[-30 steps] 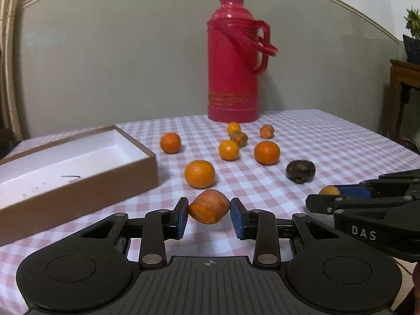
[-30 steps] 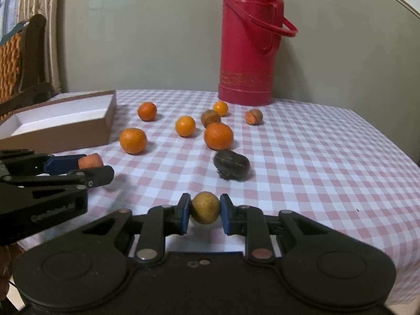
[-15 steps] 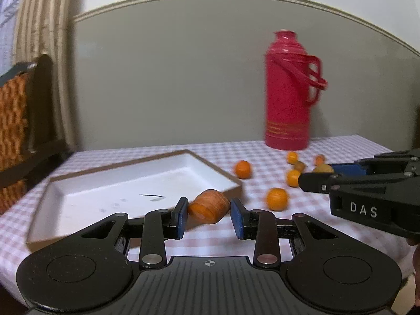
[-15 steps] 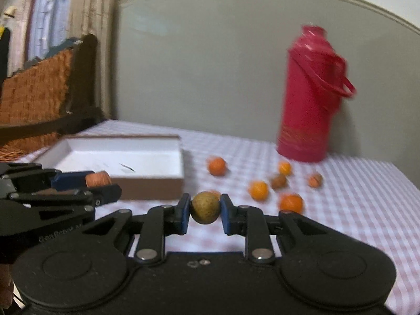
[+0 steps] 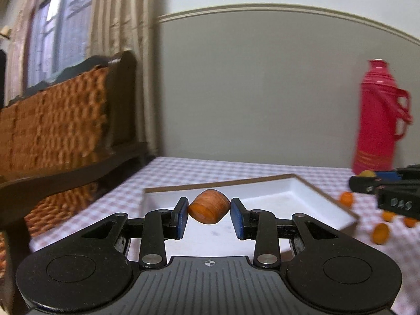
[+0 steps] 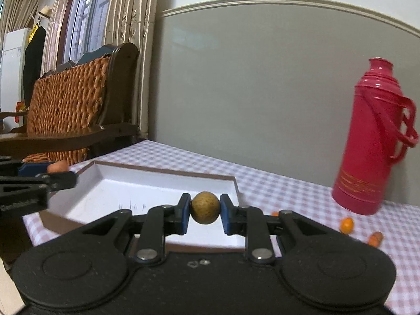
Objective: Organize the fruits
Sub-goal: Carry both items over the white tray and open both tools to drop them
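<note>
Checked table, tray (image 5: 325, 199) ahead — both grippers (image 5: 209, 218) (image 6: 204, 216) pinch fruit (image 5: 209, 206) (image 6: 205, 207); early release risks it rolling off

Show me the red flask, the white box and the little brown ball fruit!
red flask (image 6: 367, 141), right wrist view, on the middle of its body.
white box (image 6: 113, 191), right wrist view, on its bare white floor.
brown ball fruit (image 6: 205, 207), right wrist view, on its front face.

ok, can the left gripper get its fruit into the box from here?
Probably yes. The left gripper is shut on the orange-brown fruit right in front of the open white box, which looks empty. The right gripper sits off to the side, not between them.
</note>
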`<action>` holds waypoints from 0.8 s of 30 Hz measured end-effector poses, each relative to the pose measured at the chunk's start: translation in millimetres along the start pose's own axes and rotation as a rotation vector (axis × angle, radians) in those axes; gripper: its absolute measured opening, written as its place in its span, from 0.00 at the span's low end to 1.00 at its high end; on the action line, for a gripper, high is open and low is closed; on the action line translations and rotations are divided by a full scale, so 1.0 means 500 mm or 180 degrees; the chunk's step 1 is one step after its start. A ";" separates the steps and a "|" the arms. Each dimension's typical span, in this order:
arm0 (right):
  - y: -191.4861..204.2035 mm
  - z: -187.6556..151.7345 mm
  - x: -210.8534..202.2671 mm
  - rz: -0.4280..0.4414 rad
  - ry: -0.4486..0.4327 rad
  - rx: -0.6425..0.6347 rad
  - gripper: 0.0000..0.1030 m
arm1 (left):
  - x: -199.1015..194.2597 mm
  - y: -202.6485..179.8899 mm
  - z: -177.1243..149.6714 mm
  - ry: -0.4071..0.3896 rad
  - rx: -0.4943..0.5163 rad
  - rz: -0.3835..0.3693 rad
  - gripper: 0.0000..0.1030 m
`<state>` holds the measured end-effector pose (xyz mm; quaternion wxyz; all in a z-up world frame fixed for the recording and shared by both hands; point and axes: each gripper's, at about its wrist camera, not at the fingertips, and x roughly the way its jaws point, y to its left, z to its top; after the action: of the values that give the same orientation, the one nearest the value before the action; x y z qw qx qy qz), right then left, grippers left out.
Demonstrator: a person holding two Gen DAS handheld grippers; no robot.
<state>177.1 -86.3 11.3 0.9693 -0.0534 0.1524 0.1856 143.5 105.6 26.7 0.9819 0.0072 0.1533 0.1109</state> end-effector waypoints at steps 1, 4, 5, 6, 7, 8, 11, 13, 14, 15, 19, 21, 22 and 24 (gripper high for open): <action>-0.001 0.005 0.015 0.0002 0.0002 0.0009 0.15 | 0.015 0.012 0.003 0.0031 -0.0034 0.0043 0.34; -0.007 0.015 0.056 0.0008 0.0031 0.0056 0.15 | 0.044 0.040 0.001 0.0068 -0.0081 0.0169 0.34; -0.010 0.016 0.069 0.0017 0.0056 0.0083 0.15 | 0.055 0.049 0.001 0.0097 -0.0124 0.0194 0.34; -0.012 0.018 0.085 0.0027 0.0083 0.0110 0.15 | 0.063 0.057 0.001 0.0101 -0.0157 0.0219 0.34; -0.014 0.019 0.099 0.0022 0.0105 0.0117 0.15 | 0.072 0.061 0.001 0.0112 -0.0163 0.0256 0.34; -0.015 0.018 0.110 0.0026 0.0127 0.0133 0.15 | 0.083 0.064 0.000 0.0143 -0.0171 0.0273 0.34; -0.015 0.018 0.139 0.0052 0.0179 0.0166 0.15 | 0.101 0.065 -0.005 0.0173 -0.0202 0.0294 0.34; -0.012 0.016 0.153 0.0079 0.0221 0.0144 0.15 | 0.104 0.064 -0.011 0.0141 -0.0235 0.0345 0.41; -0.013 0.015 0.162 0.0077 0.0272 0.0124 0.26 | 0.103 0.066 -0.013 0.0126 -0.0263 0.0393 0.78; -0.015 0.015 0.166 0.0028 0.0272 0.0125 0.62 | 0.098 0.065 -0.015 0.0056 -0.0266 0.0446 0.98; -0.016 0.004 0.155 -0.0068 0.0100 0.0116 0.92 | 0.087 0.060 -0.017 -0.0071 -0.0183 0.0438 1.00; -0.018 0.001 0.152 -0.0048 0.0070 0.0136 0.92 | 0.090 0.064 -0.017 -0.0064 -0.0186 0.0441 1.00; -0.018 0.001 0.152 -0.0047 0.0084 0.0129 0.92 | 0.089 0.065 -0.017 -0.0060 -0.0191 0.0434 1.00; -0.018 0.000 0.150 -0.0035 0.0099 0.0137 0.92 | 0.089 0.066 -0.016 -0.0066 -0.0189 0.0435 1.00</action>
<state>247.1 -68.9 -11.8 0.9687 -0.0363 0.1712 0.1761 175.1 147.4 7.4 0.9734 -0.0103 0.1389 0.1820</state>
